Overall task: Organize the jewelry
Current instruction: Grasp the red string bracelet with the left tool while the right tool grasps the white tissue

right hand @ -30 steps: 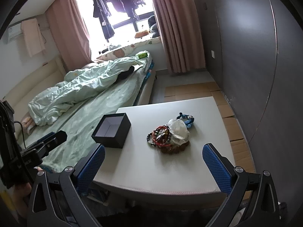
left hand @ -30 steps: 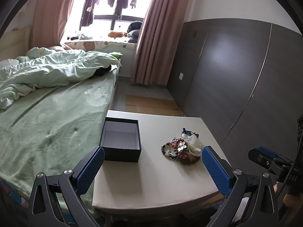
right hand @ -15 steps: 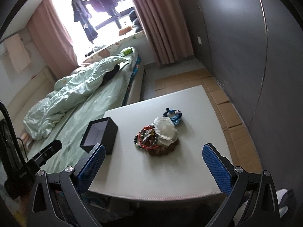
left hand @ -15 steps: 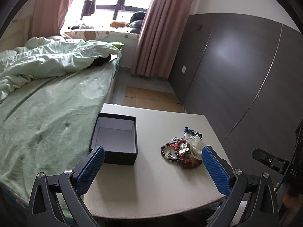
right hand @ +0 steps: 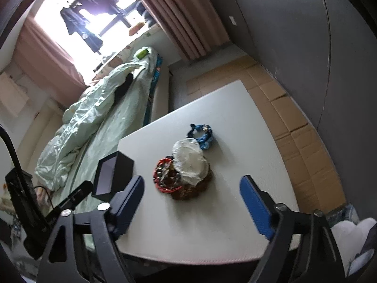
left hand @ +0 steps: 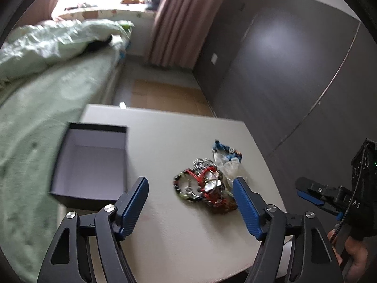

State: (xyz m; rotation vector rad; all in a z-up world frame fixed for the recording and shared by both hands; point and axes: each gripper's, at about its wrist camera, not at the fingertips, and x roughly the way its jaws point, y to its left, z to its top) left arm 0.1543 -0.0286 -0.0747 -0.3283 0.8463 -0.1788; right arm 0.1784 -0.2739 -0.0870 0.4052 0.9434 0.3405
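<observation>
While both grippers near the jewelry pile (left hand: 207,186), jaws part-closed lately, empty.
Light, tangly, slippery beads; pinch one red bracelet (right hand: 162,176) rim, black box (left hand: 92,165) waits on bench (left hand: 165,141).

Bed (left hand: 47,108) on left, green sheet, rumpled pale quilt (right hand: 94,122) toward far end. Pink curtain (left hand: 174,21) beside bright window (right hand: 94,11) at far wall. Dark panelled wall (left hand: 294,75) on right. Cardboard sheets (right hand: 289,118) on floor.
</observation>
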